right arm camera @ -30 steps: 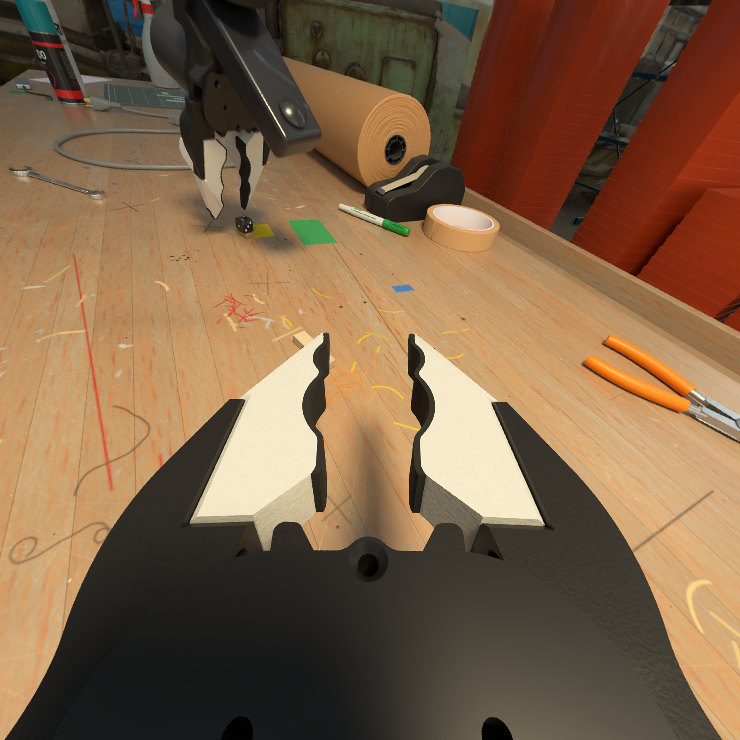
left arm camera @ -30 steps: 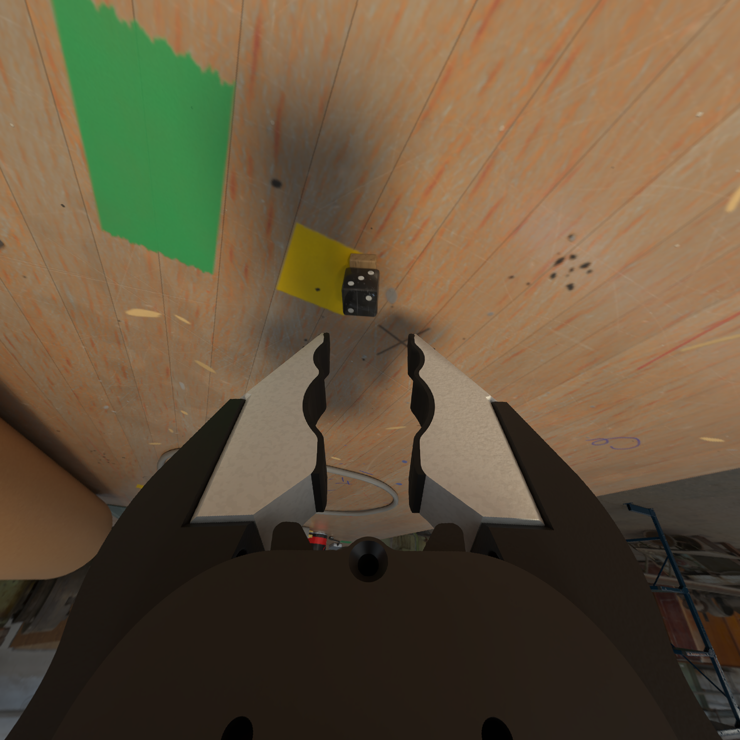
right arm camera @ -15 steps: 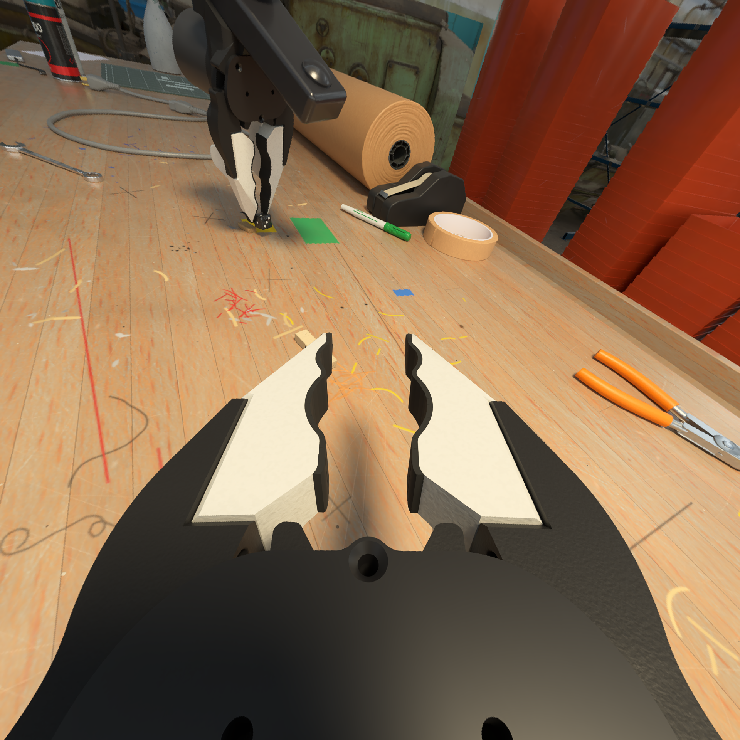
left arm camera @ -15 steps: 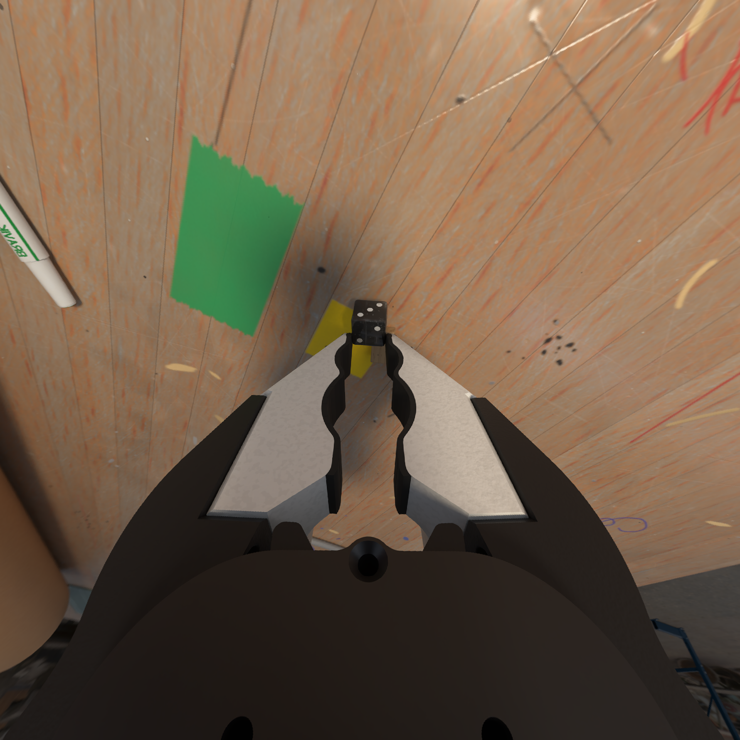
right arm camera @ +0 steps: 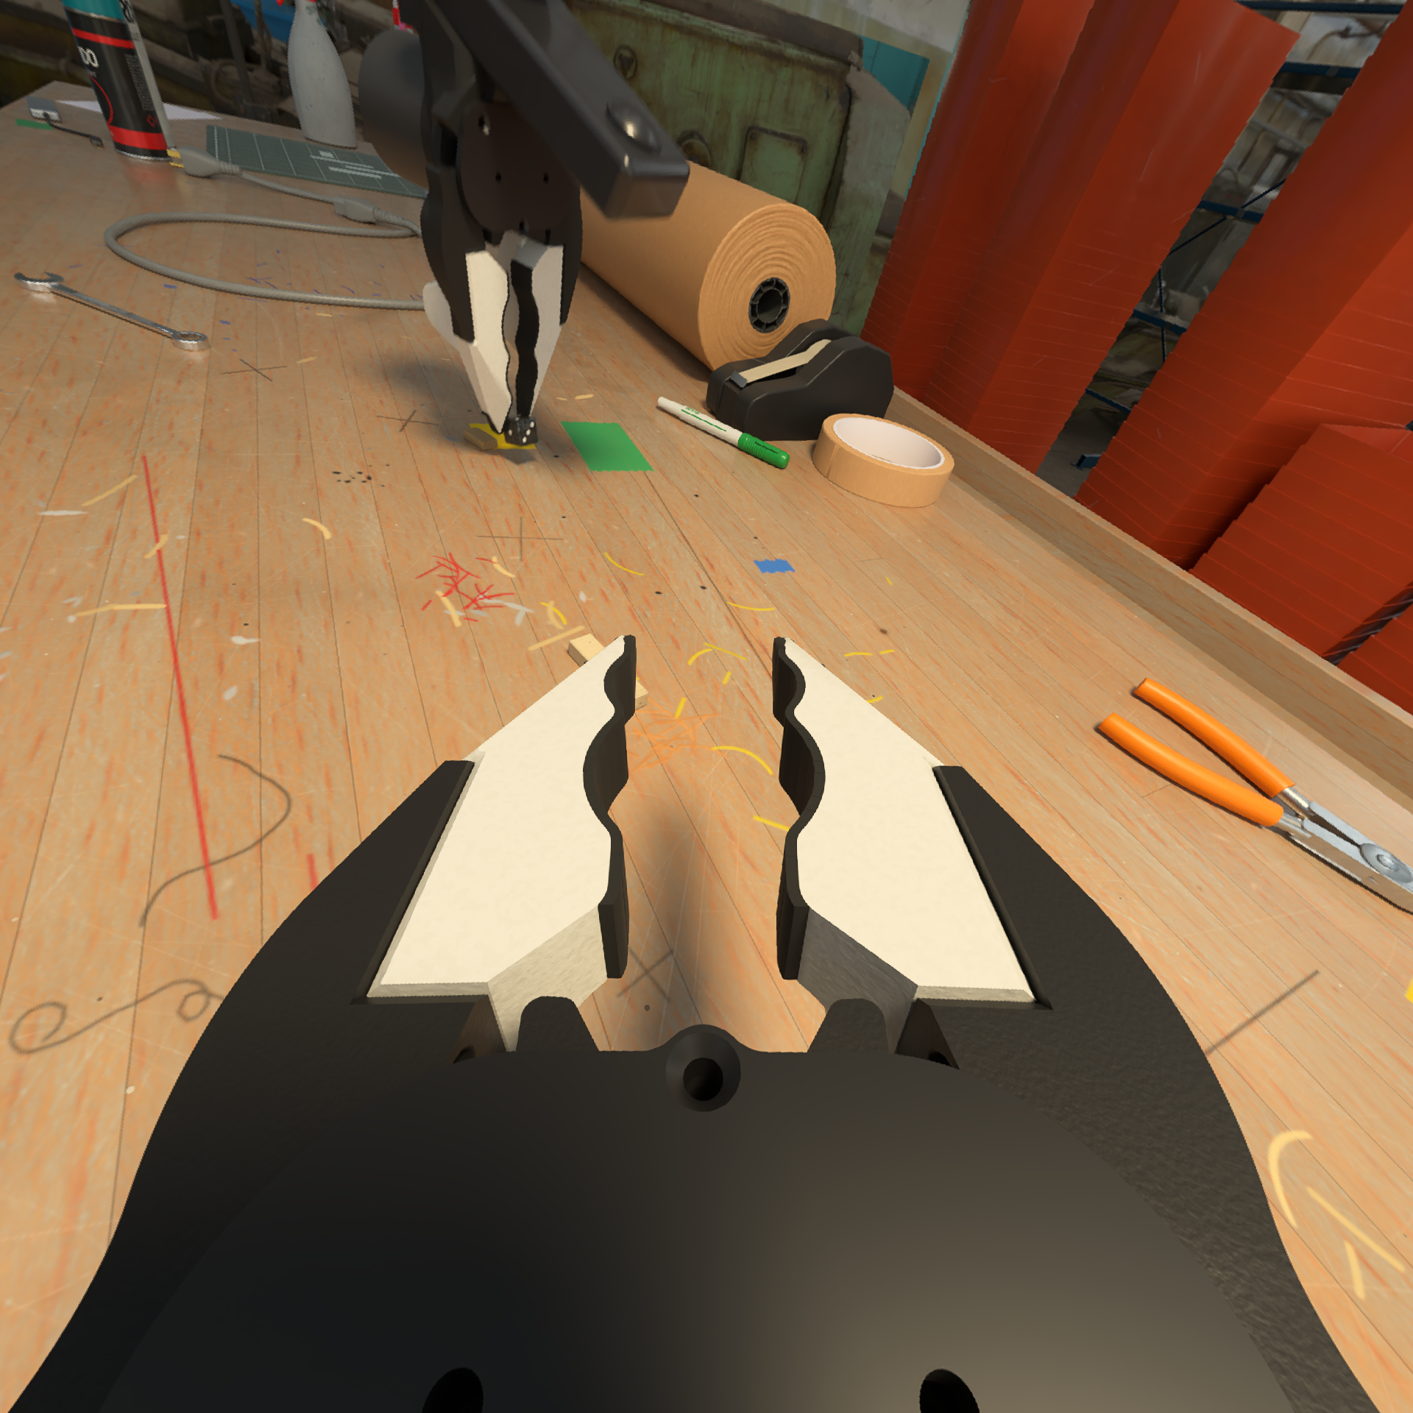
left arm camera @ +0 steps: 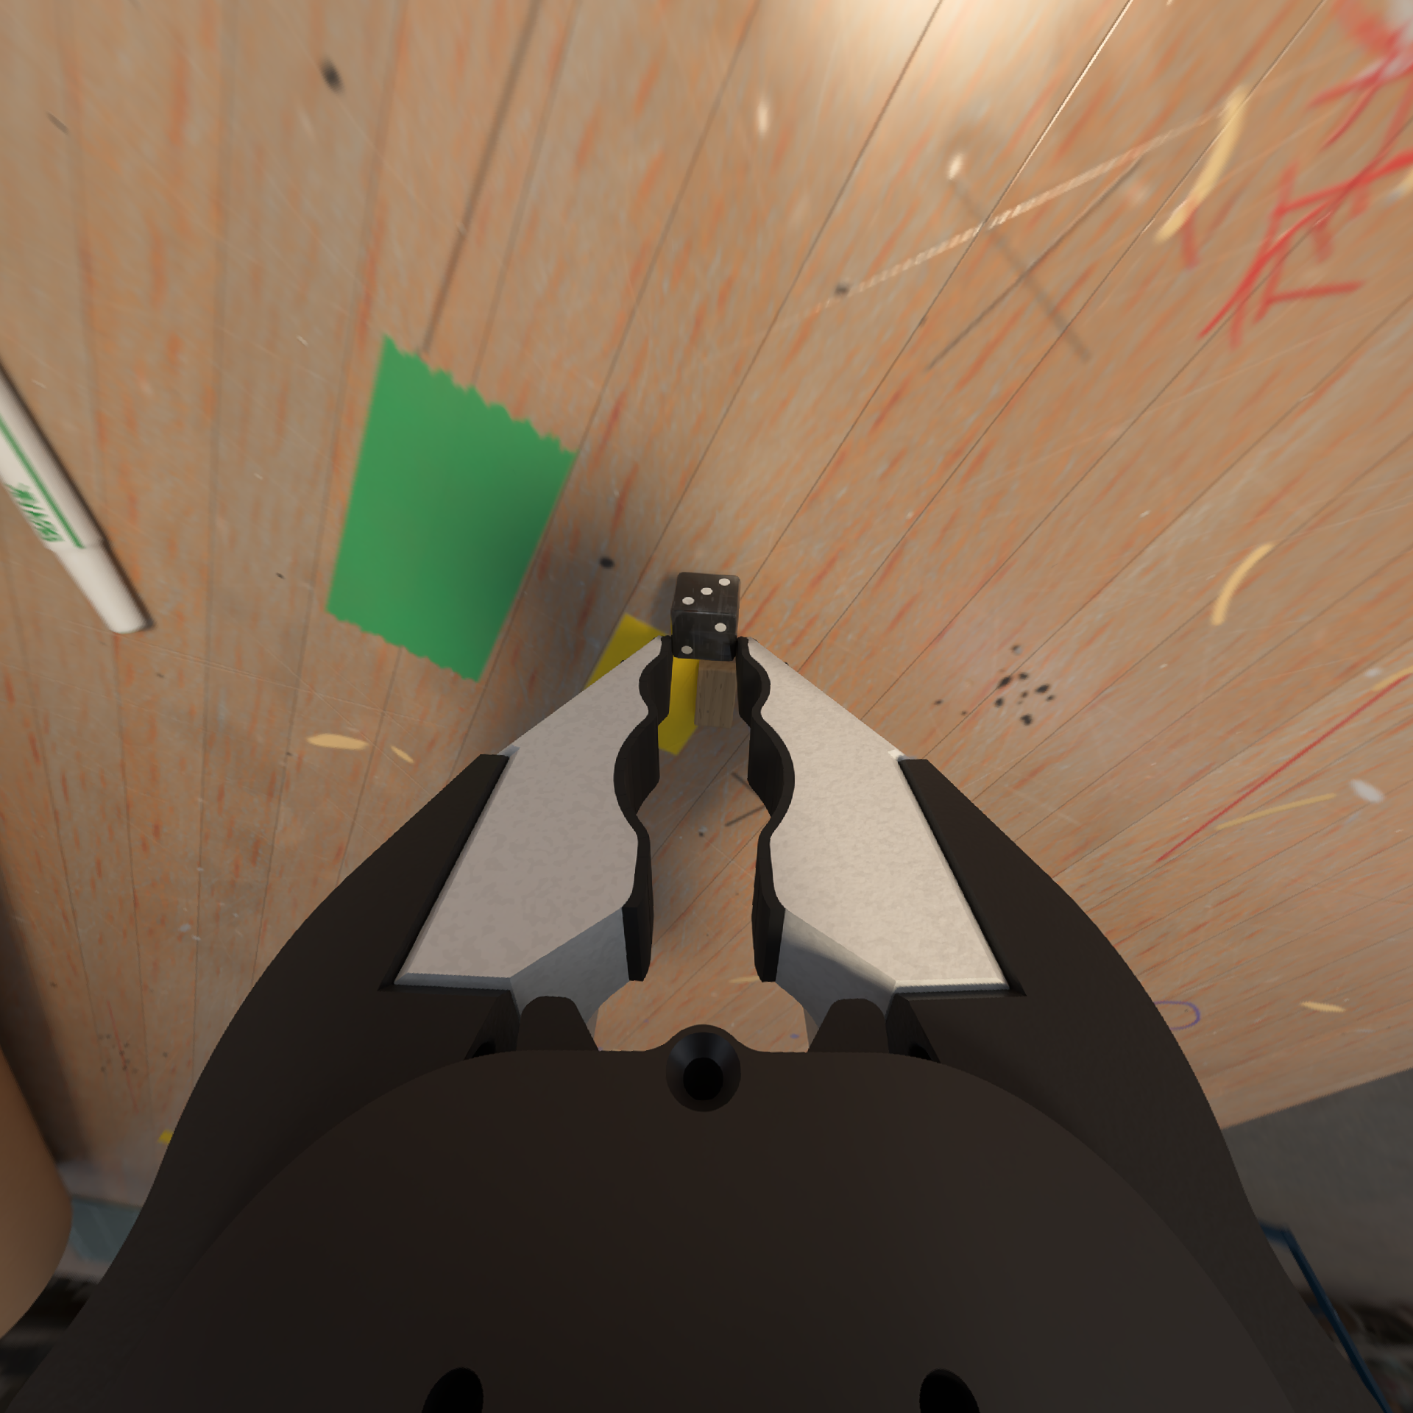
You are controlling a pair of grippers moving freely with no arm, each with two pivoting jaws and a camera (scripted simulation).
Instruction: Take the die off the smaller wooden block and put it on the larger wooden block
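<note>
My left gripper [left arm camera: 703, 648] is shut on the black die [left arm camera: 705, 615], which sits pinched at the very fingertips. The smaller wooden block [left arm camera: 715, 694] shows between the fingers, just behind the die, lying on a yellow tape patch [left arm camera: 673, 726]. In the right wrist view the left gripper [right arm camera: 514, 428] points down, holding the die [right arm camera: 521, 430] just beside that block [right arm camera: 482, 437]. My right gripper [right arm camera: 702, 650] is open and empty, low over the table. The larger wooden block [right arm camera: 587, 650] lies just beyond its left fingertip, partly hidden by it.
A green tape patch [right arm camera: 604, 445], a green marker [right arm camera: 726, 434], a tape roll [right arm camera: 883, 459], a tape dispenser [right arm camera: 803, 378] and a brown paper roll [right arm camera: 719, 260] lie behind. Orange pliers [right arm camera: 1223, 772] lie at the right, a wrench [right arm camera: 115, 310] and cable [right arm camera: 252, 229] at the left.
My left gripper came down over the die and shut on it. The die is now off the smaller block, which shows bare between the fingers. The right gripper has hardly moved.
</note>
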